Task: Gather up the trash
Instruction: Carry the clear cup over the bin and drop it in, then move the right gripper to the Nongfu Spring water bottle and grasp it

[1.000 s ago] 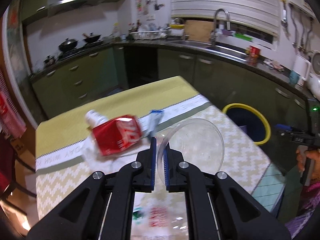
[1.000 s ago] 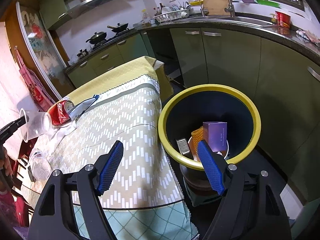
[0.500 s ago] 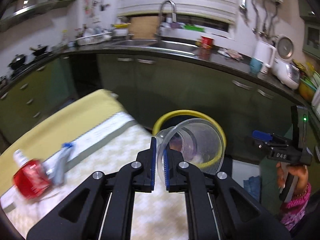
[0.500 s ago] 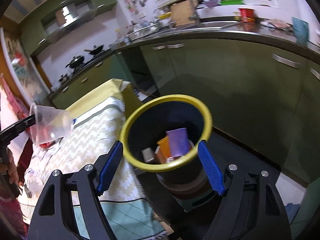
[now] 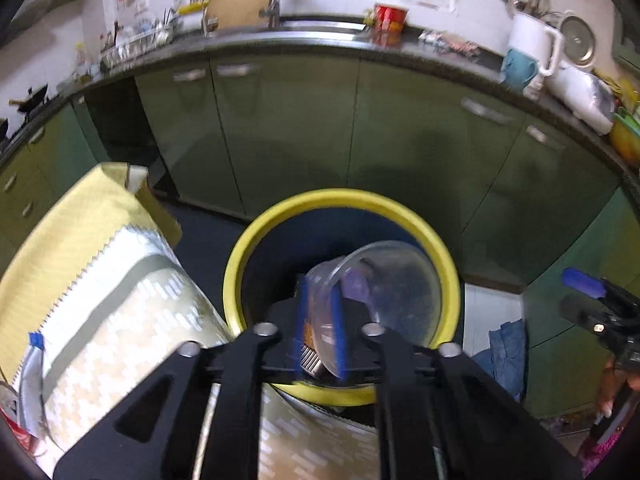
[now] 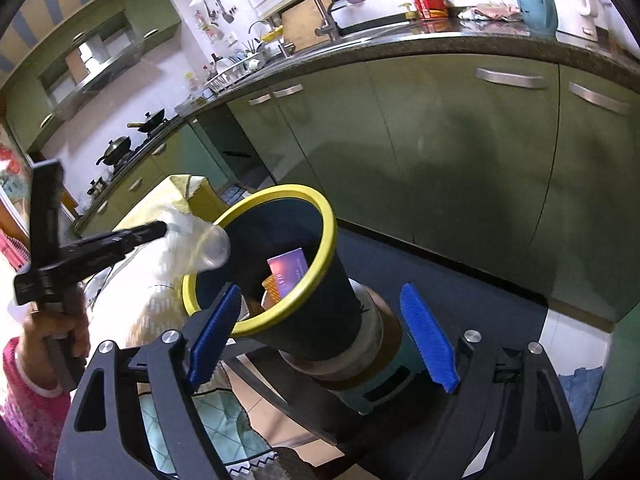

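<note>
A clear plastic cup (image 5: 384, 280) hangs tilted over the mouth of the yellow-rimmed dark bin (image 5: 340, 196). Its thin wall runs between the blue pads of my left gripper (image 5: 321, 284). The jaws are opening and stand wider than the wall, so they no longer pinch it. From the right wrist view the cup (image 6: 196, 244) sits at the tip of the left gripper (image 6: 160, 228), above the bin's rim (image 6: 328, 232). A purple box (image 6: 288, 268) and orange trash lie inside. My right gripper (image 6: 320, 288) is wide open beside the bin, still opening, with nothing between its fingers.
The table with its zigzag cloth (image 5: 120, 300) stands left of the bin, with a silvery wrapper (image 5: 30, 380) on its left edge. Green cabinets (image 5: 400, 140) curve behind. A blue cloth (image 5: 504, 344) lies on the floor to the right.
My left gripper swung with the cup from over the table to above the bin, and its jaws parted. The right gripper came closer to the bin and rolled.
</note>
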Demonstrator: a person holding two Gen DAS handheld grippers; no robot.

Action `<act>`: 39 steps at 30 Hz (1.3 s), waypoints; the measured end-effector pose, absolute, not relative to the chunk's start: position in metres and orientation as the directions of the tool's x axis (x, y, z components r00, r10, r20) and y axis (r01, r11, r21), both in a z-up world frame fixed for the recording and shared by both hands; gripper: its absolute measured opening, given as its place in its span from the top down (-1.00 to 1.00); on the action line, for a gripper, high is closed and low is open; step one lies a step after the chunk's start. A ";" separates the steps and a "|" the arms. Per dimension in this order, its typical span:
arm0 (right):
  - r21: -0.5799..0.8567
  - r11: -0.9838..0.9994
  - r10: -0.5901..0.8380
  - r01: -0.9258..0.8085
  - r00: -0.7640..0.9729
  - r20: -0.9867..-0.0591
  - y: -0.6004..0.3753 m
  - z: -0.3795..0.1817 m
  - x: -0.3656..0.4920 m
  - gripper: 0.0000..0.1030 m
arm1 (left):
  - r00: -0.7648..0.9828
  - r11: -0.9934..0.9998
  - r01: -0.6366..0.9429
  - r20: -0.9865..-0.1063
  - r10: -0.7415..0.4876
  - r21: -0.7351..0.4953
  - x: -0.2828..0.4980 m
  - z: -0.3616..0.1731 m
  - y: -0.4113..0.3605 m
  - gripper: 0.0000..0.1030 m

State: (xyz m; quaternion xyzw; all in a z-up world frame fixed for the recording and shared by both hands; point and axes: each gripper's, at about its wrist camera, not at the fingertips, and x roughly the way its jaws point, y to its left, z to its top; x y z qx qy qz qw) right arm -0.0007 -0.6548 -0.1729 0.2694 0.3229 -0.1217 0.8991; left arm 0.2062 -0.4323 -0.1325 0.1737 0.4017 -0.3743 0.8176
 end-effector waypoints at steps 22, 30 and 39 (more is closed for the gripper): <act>0.386 0.902 0.116 0.191 0.756 -0.644 -0.586 -0.161 0.042 -0.59 | 0.603 0.753 0.649 -0.532 -0.594 -0.105 0.099 -0.009 -0.226 -0.77; 0.332 0.927 0.354 -0.173 0.692 -0.629 -0.468 -0.142 0.082 -0.59 | 0.764 0.885 0.453 -0.467 -0.446 -0.103 0.056 0.005 -0.097 -0.86; 0.305 0.743 0.634 -0.596 0.481 -0.606 -0.310 -0.135 0.103 -0.59 | 0.846 0.955 0.248 -0.443 -0.295 -0.163 0.024 0.001 0.003 -0.87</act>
